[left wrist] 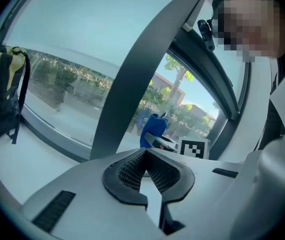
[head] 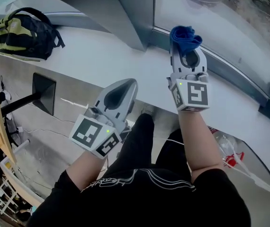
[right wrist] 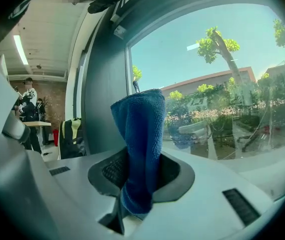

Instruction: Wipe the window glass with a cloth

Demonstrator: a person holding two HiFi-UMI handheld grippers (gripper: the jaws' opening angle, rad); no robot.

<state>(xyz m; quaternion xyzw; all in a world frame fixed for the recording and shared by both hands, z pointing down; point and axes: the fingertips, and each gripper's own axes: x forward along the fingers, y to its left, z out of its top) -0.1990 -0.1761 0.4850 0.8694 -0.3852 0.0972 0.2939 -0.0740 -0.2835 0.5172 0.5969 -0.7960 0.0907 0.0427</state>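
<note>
A backpack (head: 23,32) lay on the sill (head: 92,56) at far left. The left claw (head: 127,84) was clenched on nothing, low by the sill's edge. The right claw (head: 186,50) gripped the blue cloth (head: 184,37), which stood up from its jaws near the glass (head: 220,27) by the lower frame. Whether it touched could not be told. The cloth seemed ready, with wiping hardly begun and nearly the whole pane left to do.

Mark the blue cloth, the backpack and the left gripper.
blue cloth (right wrist: 140,134): right gripper view, middle of the upright fold.
backpack (head: 23,32): head view, centre of its black-and-yellow body.
left gripper (head: 127,88): head view, between its closed fingertips.
</note>
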